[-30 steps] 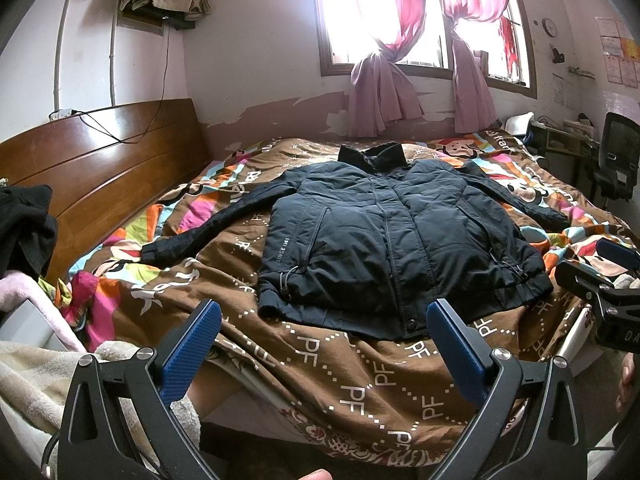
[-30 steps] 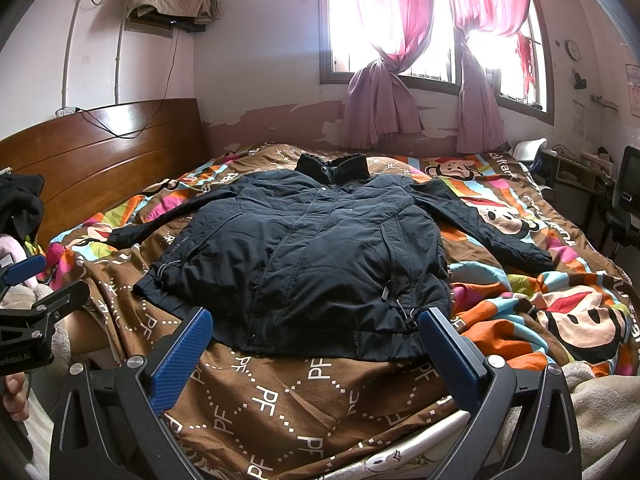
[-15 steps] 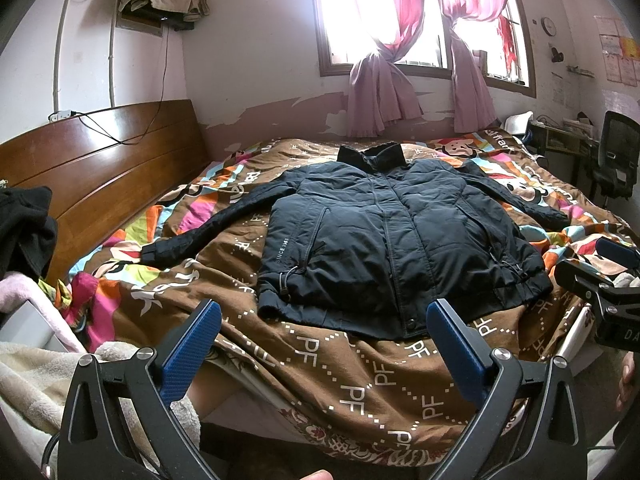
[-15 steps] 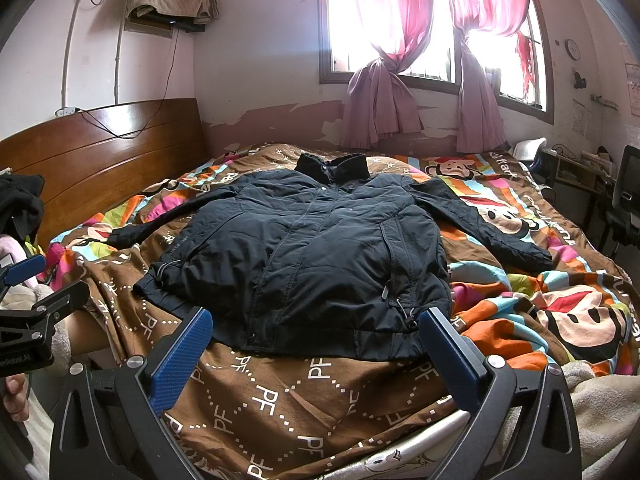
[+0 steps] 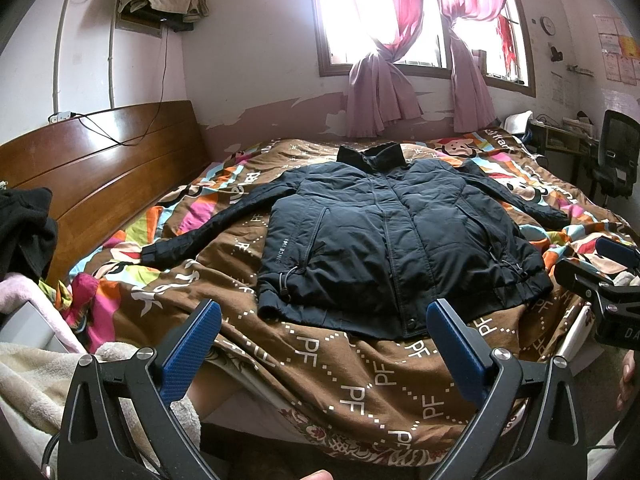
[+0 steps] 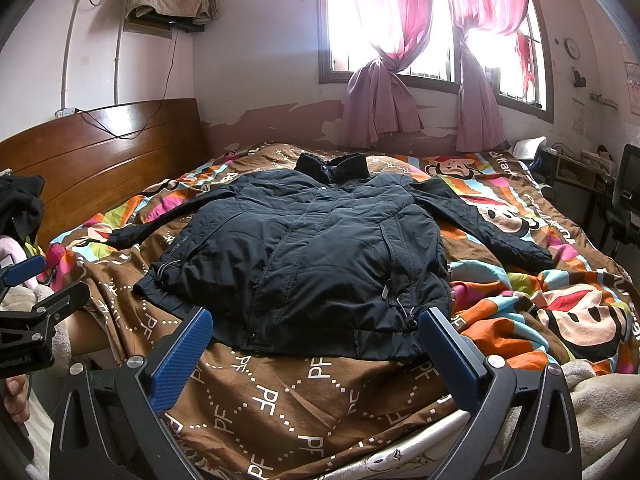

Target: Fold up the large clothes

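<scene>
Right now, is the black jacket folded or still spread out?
Spread out. The black jacket lies flat, front up, on the bedspread, both sleeves extended sideways, collar toward the window. No fold made; both tongs open, clear of it.

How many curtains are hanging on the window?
2. One curtain hangs knotted at the middle of the window; the other curtain hangs knotted further right. More could be hidden past the right end of the window.

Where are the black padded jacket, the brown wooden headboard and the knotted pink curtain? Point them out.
black padded jacket [image 5: 384,248], left wrist view, chest panel beside the front placket.
brown wooden headboard [image 5: 104,168], left wrist view, mid panel.
knotted pink curtain [image 6: 380,100], right wrist view, gathered lower bundle.
</scene>
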The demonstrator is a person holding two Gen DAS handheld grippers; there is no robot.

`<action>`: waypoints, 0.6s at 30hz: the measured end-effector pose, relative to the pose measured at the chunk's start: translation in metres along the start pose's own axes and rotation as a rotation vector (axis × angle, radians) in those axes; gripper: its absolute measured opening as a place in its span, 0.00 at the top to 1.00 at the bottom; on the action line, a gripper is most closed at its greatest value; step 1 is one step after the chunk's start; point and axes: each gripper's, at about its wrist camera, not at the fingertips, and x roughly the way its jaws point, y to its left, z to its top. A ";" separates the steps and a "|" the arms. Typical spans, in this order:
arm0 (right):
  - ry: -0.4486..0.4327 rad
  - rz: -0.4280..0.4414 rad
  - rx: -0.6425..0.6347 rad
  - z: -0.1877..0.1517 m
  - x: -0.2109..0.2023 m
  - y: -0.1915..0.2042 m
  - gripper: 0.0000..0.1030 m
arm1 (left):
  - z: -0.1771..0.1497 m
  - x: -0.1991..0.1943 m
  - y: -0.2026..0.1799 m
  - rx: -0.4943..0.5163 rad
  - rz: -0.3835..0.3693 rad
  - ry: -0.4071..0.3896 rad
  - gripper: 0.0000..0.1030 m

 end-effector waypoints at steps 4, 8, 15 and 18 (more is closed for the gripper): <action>0.000 0.000 0.000 0.000 0.000 0.000 0.00 | 0.000 0.000 0.000 0.000 0.000 0.000 0.02; 0.000 0.000 0.001 0.000 0.000 0.000 0.00 | 0.000 0.000 0.000 0.001 0.001 0.000 0.02; 0.001 0.000 0.001 0.000 0.000 0.000 0.00 | 0.000 0.000 0.000 0.001 0.001 0.000 0.02; 0.002 0.000 0.002 0.000 0.000 0.000 0.00 | 0.000 0.000 0.000 0.001 0.000 0.006 0.02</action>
